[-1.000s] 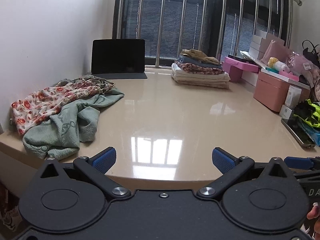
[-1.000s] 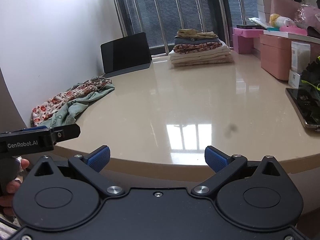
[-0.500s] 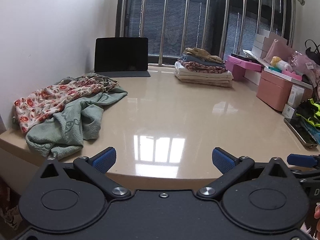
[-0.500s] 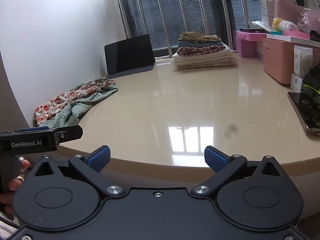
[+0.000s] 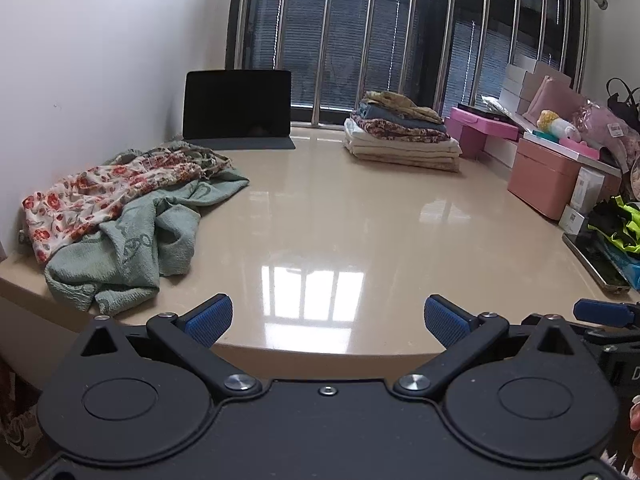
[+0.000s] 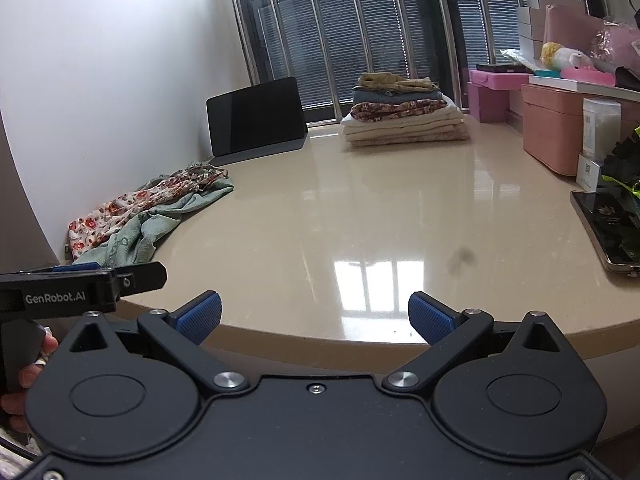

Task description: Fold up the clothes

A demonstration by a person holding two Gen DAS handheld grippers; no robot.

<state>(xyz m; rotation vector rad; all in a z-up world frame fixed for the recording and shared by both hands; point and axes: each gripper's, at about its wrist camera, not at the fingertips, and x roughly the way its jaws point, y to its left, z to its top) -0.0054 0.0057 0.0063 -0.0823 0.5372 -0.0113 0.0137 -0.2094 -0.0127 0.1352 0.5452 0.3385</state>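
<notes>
A red-flowered cream garment [image 5: 100, 192] lies over a sage-green one [image 5: 132, 240]. The table [image 5: 340, 216] is glossy beige. Blue pads [image 5: 210, 319] tip black fingers.

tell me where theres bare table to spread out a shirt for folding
The widest free patch is the table centre, bordered by the crumpled green garment and floral garment on the left, the folded stack and tablet at the back. The right edge is crowded: pink boxes, phone.

Readable lettering: one brand mark

"GenRobot.AI" is showing in pale letters on the black side of the left gripper [image 6: 84, 280]; a lone "D" is peeking from the right gripper [image 5: 616, 344].
</notes>
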